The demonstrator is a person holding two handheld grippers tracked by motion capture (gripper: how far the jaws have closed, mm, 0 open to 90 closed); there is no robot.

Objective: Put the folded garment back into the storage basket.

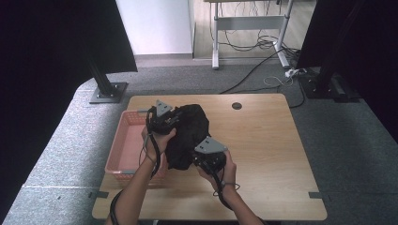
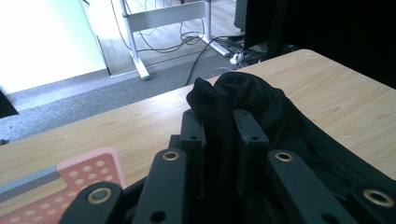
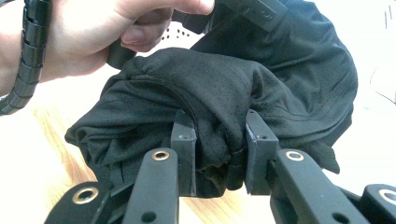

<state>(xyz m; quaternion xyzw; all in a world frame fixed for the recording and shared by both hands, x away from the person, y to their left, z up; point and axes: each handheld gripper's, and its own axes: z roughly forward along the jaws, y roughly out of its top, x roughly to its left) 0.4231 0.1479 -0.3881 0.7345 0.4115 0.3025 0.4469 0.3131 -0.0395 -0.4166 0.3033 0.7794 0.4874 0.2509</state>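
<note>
Clamping down on a fold of the black garment [image 2: 243, 100], my left gripper [image 2: 219, 154] had its two jaws drawn in on the cloth, which bulged up between them in the left gripper view. My right gripper [image 3: 219, 158] did the same at the garment's near end: in the right gripper view its jaws pinched a thick wad of the mesh-like fabric, with a stitched seam running over the bunch. I could read no brand, label or writing on the cloth or on either tool.

From the high view, the left gripper [image 1: 162, 117] gripped the garment [image 1: 190, 126] at its far left side and the right gripper [image 1: 211, 157] at its near right corner, the bundle hanging crumpled between them over the left half of the wooden table [image 1: 263, 140]. I could not tell whether its underside touched the tabletop.

Just beside my left hand [image 1: 157, 140] sat a pink perforated basket [image 1: 124, 140] on the table's left edge, its corner also showing low in the left gripper view. A round dark grommet hole [image 1: 236, 106] marked the table's far edge. Beyond it, on the grey carpet, stood a white desk frame [image 1: 248, 23] with loose cables [image 1: 263, 44] trailing around it, and black stands [image 1: 108, 89] rose at both sides. Nothing lay on the tabletop to the right.
</note>
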